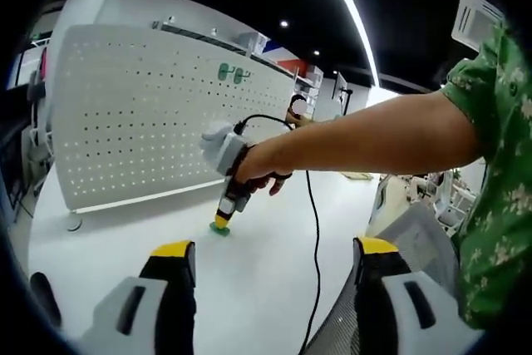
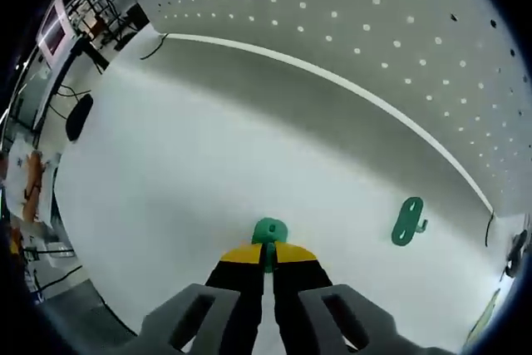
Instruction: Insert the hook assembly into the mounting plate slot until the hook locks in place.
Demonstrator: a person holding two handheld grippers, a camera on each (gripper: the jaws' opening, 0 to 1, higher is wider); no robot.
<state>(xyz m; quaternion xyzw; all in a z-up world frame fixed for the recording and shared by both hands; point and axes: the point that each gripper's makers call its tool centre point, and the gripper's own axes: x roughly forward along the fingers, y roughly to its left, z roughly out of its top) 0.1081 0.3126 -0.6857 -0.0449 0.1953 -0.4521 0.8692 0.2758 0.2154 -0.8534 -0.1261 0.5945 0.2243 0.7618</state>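
Right hand-held gripper (image 2: 268,265) is clenched on a green hook piece (image 2: 268,232), its yellow-tipped jaws pinching the piece down at the white surface (image 2: 166,205); the left gripper view shows the same thing from across the surface, with the person's hand (image 1: 262,168) wrapped round the tool. Left hand-held gripper (image 1: 274,263) hangs released, jaws well apart with nothing between them.

A second green hook (image 2: 408,220) lies flat on the surface, near the foot of the white pegboard (image 2: 399,31), and two more green pieces (image 1: 233,74) are already mounted high on that board.

The held piece looks like small, light, stiff moulded plastic (probably a little slick), so a pinch across its flat plate seems safer than on the hook prong.

Open surface lies all around; the board's lower edge and the trailing black cable (image 1: 314,230) are the main things to clear.
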